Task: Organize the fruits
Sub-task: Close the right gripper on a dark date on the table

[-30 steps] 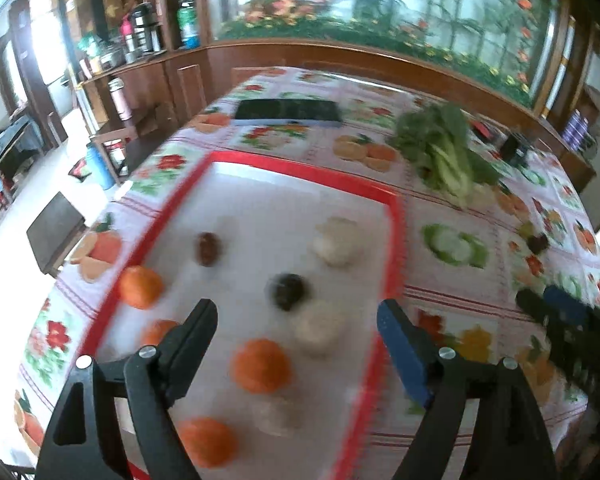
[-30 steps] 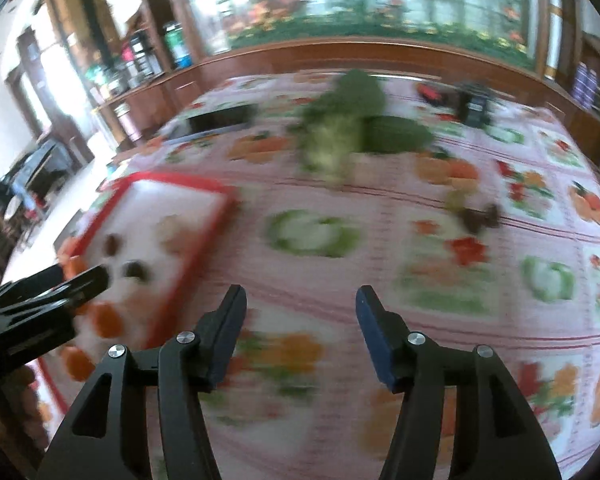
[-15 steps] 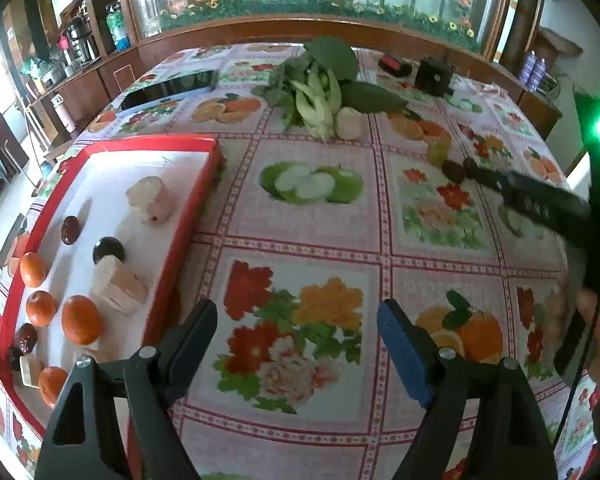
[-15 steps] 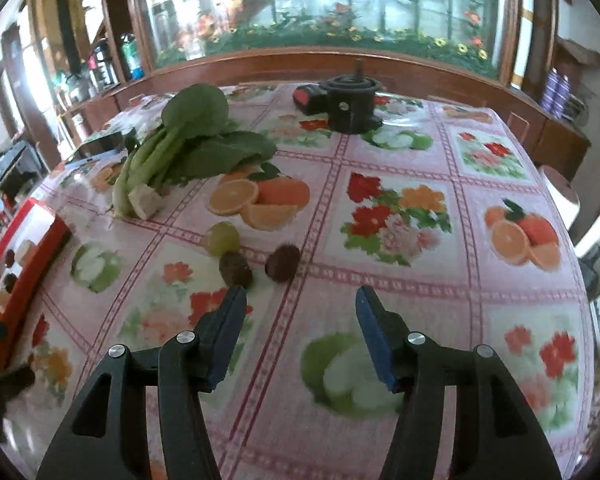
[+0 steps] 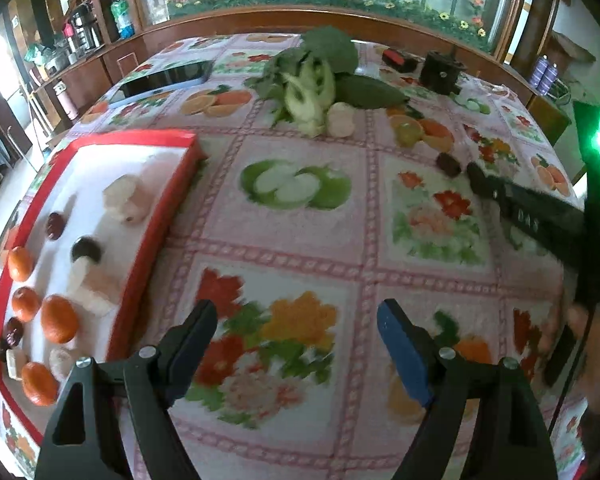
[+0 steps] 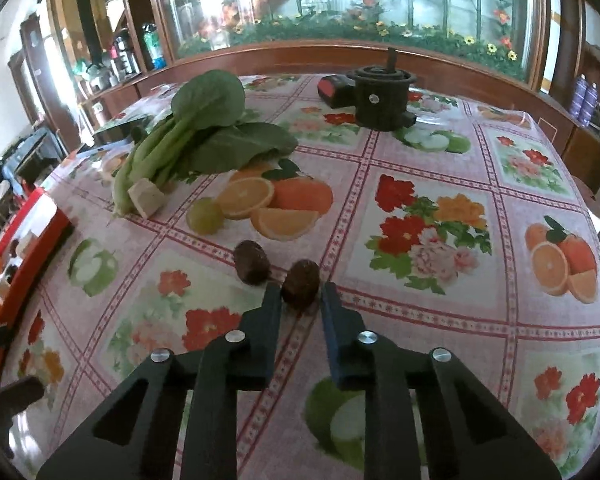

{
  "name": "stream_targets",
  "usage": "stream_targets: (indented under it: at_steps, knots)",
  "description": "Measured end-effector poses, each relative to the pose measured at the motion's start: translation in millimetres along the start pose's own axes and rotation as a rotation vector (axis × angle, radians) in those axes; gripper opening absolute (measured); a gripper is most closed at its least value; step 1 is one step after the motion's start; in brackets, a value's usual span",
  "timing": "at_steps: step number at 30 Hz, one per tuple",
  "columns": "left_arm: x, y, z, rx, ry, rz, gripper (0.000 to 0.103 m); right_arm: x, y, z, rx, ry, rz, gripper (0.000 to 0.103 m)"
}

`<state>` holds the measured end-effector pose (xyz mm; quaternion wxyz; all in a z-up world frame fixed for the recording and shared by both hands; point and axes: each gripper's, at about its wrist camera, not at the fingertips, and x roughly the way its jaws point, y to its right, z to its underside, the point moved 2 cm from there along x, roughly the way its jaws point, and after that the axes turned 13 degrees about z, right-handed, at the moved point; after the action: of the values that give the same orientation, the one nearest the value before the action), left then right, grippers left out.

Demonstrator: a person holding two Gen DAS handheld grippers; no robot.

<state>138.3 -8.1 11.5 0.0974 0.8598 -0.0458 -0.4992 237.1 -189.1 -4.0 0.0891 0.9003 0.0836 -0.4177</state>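
Closing just now from wide apart, the right gripper (image 6: 300, 294) clamps a dark brown fruit (image 6: 301, 283) on the tablecloth, well apart from the red tray (image 5: 148, 256); the left gripper (image 5: 296, 320) hangs open, so carrying comes next.

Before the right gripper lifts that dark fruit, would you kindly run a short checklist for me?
1. Right gripper closed on the dark fruit: ok, its jaws have just closed with the fruit between them.
2. Second dark fruit outside the grip: ok, it lies just left.
3. Left gripper free: ok, open, nothing between its jaws.
4. Room on the red tray: ok, bare white patches show.
5. Grip firmness: cannot tell.
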Motion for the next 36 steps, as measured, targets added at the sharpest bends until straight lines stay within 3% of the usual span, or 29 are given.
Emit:
stream_targets:
  at_steps: [3, 9, 12, 19, 31, 36]
  knots:
    - [10.1, 16.8, -11.8, 0.024, 0.001, -0.001, 0.084, -5.8, 9.1, 4.0, -0.002, 0.012, 0.002, 0.019]
    - [24.6, 38.9, -34.5, 0.026, 0.013, -0.001, 0.084, -2.4, 11.5, 3.4, -0.004, -0.009, -0.081, 0.021]
    - [28.4, 42.9, -37.7, 0.026, 0.004, 0.004, 0.084, 3.9, 4.8, -3.8, -0.017, -0.005, -0.068, 0.026]
    - [33.9, 42.1, -38.6, 0.044, -0.009, -0.011, 0.084, 9.9, -12.8, -12.4, -0.132, 0.014, -0.043, 0.023]
    - [61.4, 71.4, -68.0, -0.036, 0.026, 0.07, 0.084, -9.5, 46.6, 17.6, 0.084, -0.02, -0.095, 0.023]
    - [77.1, 91.2, -79.9, -0.046, 0.034, 0.058, 0.084, -10.1, 53.1, 20.3, 0.126, -0.015, -0.132, 0.024]
